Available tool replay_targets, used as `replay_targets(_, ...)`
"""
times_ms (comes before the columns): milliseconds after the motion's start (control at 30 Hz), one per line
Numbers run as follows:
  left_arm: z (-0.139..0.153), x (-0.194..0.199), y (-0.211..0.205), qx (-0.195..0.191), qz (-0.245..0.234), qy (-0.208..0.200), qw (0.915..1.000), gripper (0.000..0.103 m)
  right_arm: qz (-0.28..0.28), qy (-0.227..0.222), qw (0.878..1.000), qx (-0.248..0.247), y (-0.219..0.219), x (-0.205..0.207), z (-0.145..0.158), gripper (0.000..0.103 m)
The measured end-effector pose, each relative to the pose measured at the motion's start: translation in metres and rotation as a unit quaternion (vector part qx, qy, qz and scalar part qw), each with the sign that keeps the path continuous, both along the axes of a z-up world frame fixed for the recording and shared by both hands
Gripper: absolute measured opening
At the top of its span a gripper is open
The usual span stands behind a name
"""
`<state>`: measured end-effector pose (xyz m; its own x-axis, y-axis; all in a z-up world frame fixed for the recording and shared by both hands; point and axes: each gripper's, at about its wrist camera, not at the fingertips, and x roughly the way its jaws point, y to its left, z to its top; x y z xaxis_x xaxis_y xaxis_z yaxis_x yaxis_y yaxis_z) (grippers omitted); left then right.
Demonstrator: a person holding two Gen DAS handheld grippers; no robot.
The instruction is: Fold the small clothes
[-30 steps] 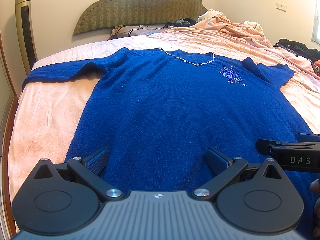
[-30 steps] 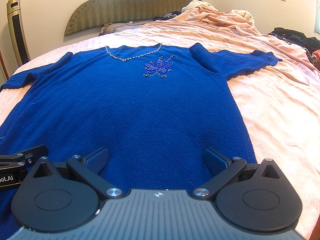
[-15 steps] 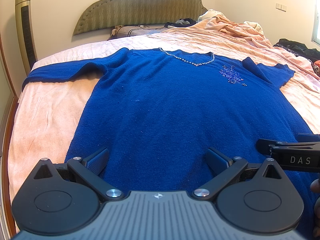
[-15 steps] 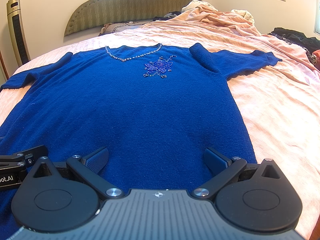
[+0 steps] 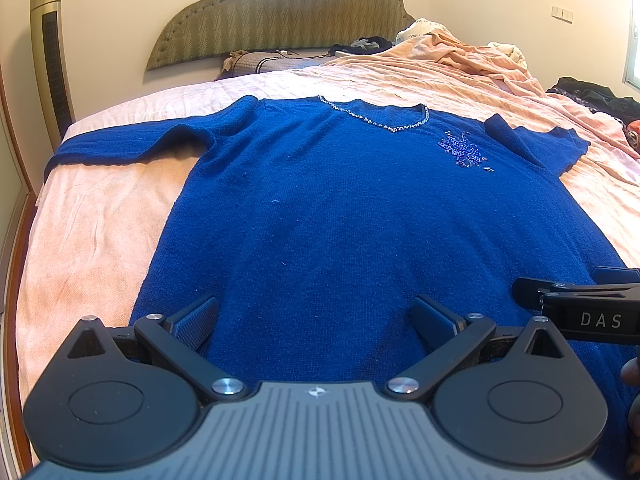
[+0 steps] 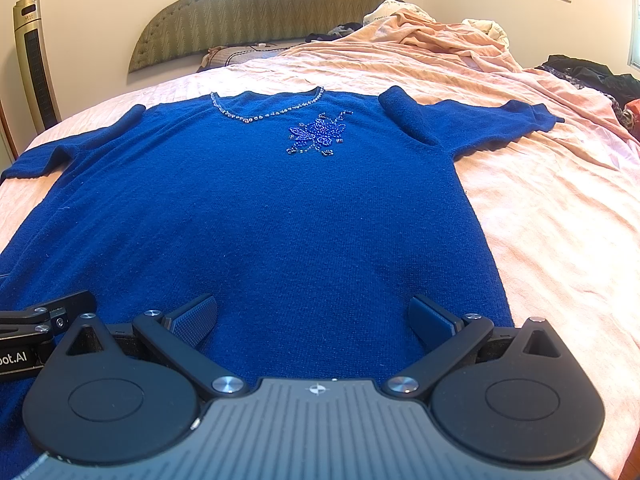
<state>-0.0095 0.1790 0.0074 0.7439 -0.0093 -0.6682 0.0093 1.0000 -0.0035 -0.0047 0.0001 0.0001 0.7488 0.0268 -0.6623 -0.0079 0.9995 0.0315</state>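
Covering most of both views, the bed [image 5: 100, 220] carried everything; its peach sheet ran from the near edge to the headboard [image 5: 280, 12] at the far end, with a rumpled peach blanket [image 6: 440, 40] heaped toward the far right corner and dark clothes [image 6: 580, 72] at the right edge; the blue sweater [image 5: 340, 220] lay spread flat and face up along the middle of the bed, its hem at the near edge and its neckline toward the headboard; both sleeves [image 6: 480, 124] stretched out sideways, one toward the left edge, one toward the right, the right one creased at the shoulder; no fold was visible anywhere on it, so the task appeared barely begun, with sleeves and body all left to fold; the left gripper [image 5: 316, 320] hovered low over the hem near the sweater's left side, its jaws wide apart and holding nothing; the right gripper [image 6: 312, 316] sat likewise over the hem toward the right side, jaws wide and empty; the beaded neckline trim [image 6: 264, 114] and the beaded flower [image 6: 316, 134] lay smooth near the collar.
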Motion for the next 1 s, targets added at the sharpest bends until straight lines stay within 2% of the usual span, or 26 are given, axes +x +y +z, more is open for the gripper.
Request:
replay_targets(700, 0.0, 0.0, 0.0, 0.0, 0.0, 0.0, 1.0, 0.103, 0.0, 0.002, 1.0, -0.007, 0.001, -0.001, 0.0, 0.103)
replay_targets(800, 0.0, 0.0, 0.0, 0.0, 0.0, 0.0, 1.0, 0.103, 0.019, -0.004, 1.0, -0.014, 0.001, -0.005, 0.0, 0.103)
replay_targets(1000, 0.001, -0.001, 0.0, -0.001, 0.0, 0.0, 1.0, 0.103, 0.091, -0.007, 0.995, 0.027, -0.021, -0.008, 0.011, 0.103)
